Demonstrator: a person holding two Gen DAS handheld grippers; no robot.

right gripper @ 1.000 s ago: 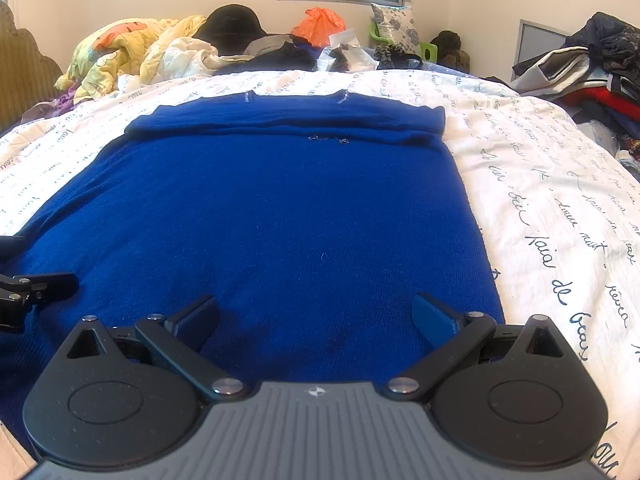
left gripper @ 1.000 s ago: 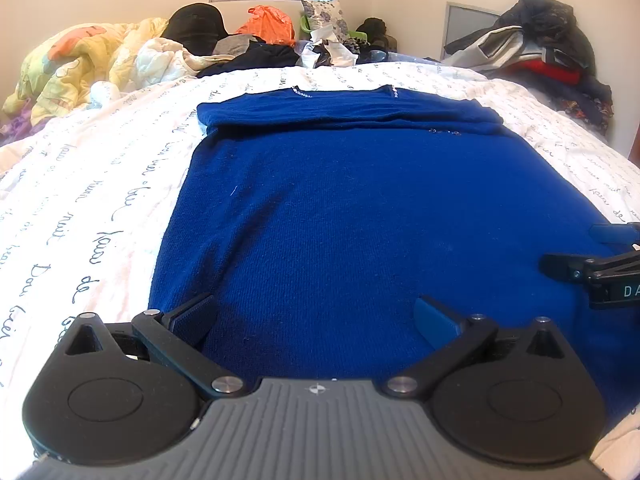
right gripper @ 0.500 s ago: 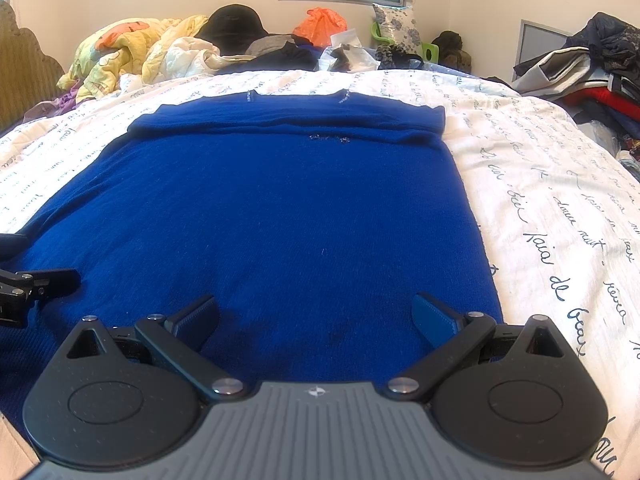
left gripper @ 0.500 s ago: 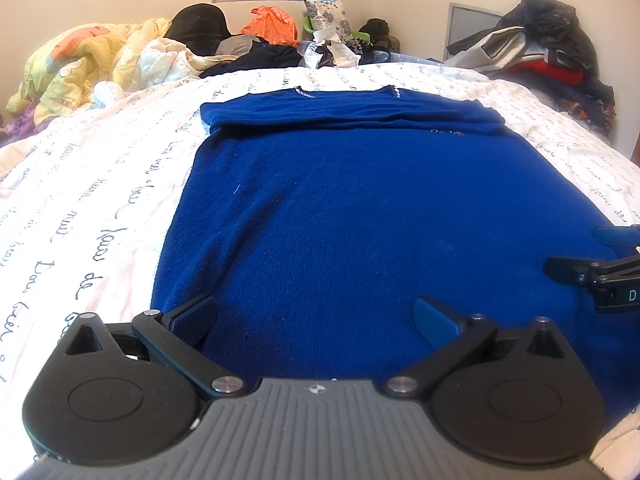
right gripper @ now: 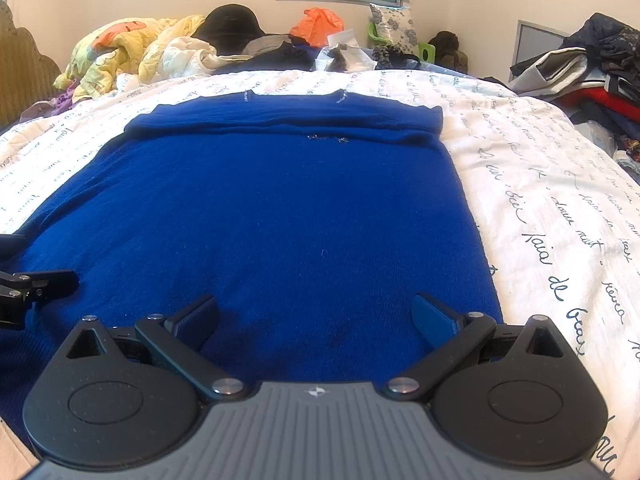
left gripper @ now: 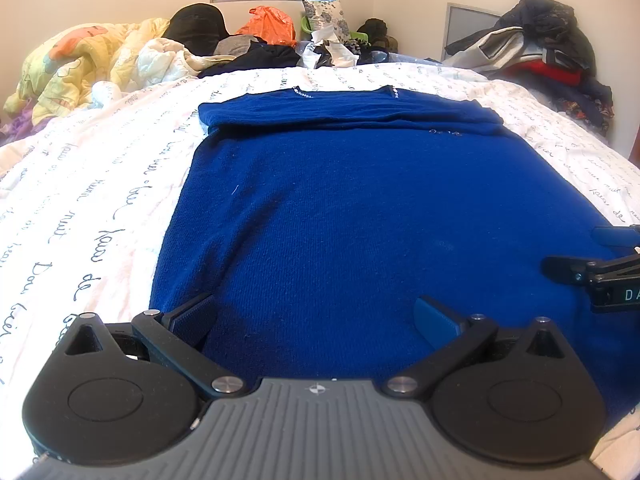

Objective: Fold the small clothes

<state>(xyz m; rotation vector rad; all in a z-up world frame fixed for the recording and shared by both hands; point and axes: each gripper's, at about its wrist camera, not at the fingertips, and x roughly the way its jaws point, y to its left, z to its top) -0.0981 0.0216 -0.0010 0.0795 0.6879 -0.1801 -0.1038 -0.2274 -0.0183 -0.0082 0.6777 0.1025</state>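
Observation:
A dark blue knit top (left gripper: 360, 208) lies flat on the bed, its sleeves folded across the far end; it also fills the right wrist view (right gripper: 272, 208). My left gripper (left gripper: 314, 316) is open and empty, low over the top's near left hem. My right gripper (right gripper: 314, 316) is open and empty, low over the near right hem. The right gripper's finger shows at the right edge of the left wrist view (left gripper: 592, 272). The left gripper's finger shows at the left edge of the right wrist view (right gripper: 36, 284).
The bed has a white sheet with dark script (left gripper: 80, 208). A yellow quilt (left gripper: 80, 64), dark clothes and an orange bag (left gripper: 268, 28) are heaped at the far end. A pile of dark clothes (left gripper: 552, 52) stands at the right.
Both grippers have crept slightly forward over the top's near hem. Both stay open.

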